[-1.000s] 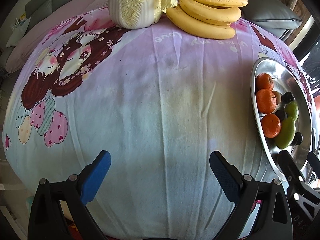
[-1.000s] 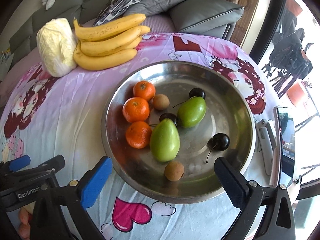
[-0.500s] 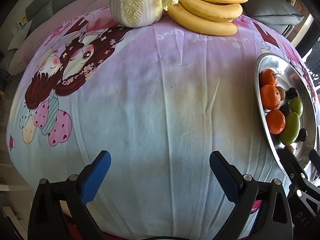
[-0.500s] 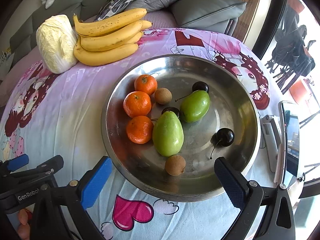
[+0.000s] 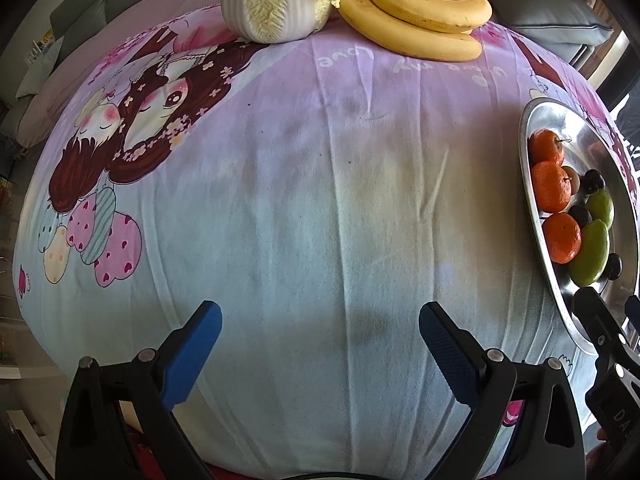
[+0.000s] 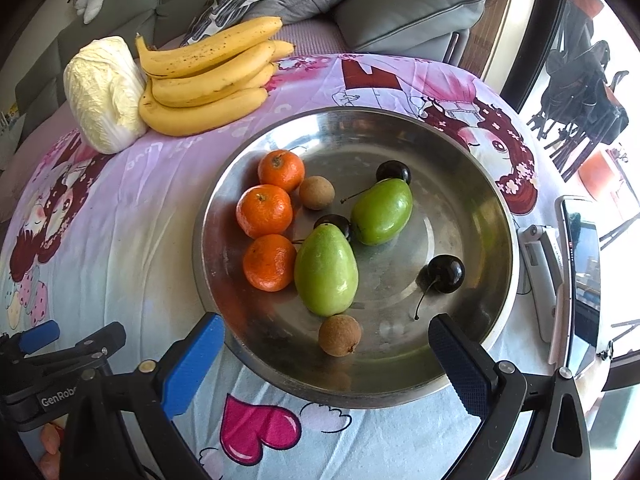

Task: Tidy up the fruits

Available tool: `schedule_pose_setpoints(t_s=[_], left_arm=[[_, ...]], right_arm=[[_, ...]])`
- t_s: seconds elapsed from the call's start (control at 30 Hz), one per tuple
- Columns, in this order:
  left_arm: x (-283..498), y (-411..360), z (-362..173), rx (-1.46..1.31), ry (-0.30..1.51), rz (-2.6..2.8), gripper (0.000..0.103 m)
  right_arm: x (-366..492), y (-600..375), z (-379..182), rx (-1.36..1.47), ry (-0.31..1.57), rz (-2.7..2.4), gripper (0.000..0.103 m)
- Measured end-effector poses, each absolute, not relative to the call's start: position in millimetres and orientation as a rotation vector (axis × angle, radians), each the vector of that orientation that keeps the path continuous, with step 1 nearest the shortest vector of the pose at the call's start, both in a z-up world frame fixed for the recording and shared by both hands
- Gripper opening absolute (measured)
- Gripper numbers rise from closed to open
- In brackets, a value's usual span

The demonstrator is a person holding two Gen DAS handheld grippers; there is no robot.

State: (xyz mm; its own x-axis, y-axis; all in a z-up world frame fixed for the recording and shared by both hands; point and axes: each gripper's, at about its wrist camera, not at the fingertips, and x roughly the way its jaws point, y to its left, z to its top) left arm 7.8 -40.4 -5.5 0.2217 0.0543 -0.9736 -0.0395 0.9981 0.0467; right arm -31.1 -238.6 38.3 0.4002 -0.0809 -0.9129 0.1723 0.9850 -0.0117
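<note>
Bowl (image 6: 496, 208), right of table: held three oranges (image 6: 264, 211), two green fruits (image 6: 326, 270), cherries, longans. Bananas (image 6: 208, 80) lay far left, outside. Both grippers (image 5: 318, 336) (image 6: 326, 354) gaped, empty. Sorting stage unclear; no move settled.

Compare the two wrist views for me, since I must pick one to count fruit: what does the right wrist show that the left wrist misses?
Only the right wrist shows the whole steel bowl, both brown longans, the stemmed cherry and the phone.
Only the left wrist shows the wide bare cloth and the balloon print.
Both show the bananas, cabbage, three tangerines and two green fruits. Both the left gripper and the right gripper are open and empty.
</note>
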Motion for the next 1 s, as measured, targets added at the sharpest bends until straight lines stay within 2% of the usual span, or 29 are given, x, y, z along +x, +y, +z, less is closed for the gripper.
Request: schedule_pose_setpoints(t_s=[1.0], left_arm=[[11,-44,-10,0.02,1.364,0.067,0.099]], right_arm=[[-24,-241,27,0.117,1.181,-0.135,0.103]])
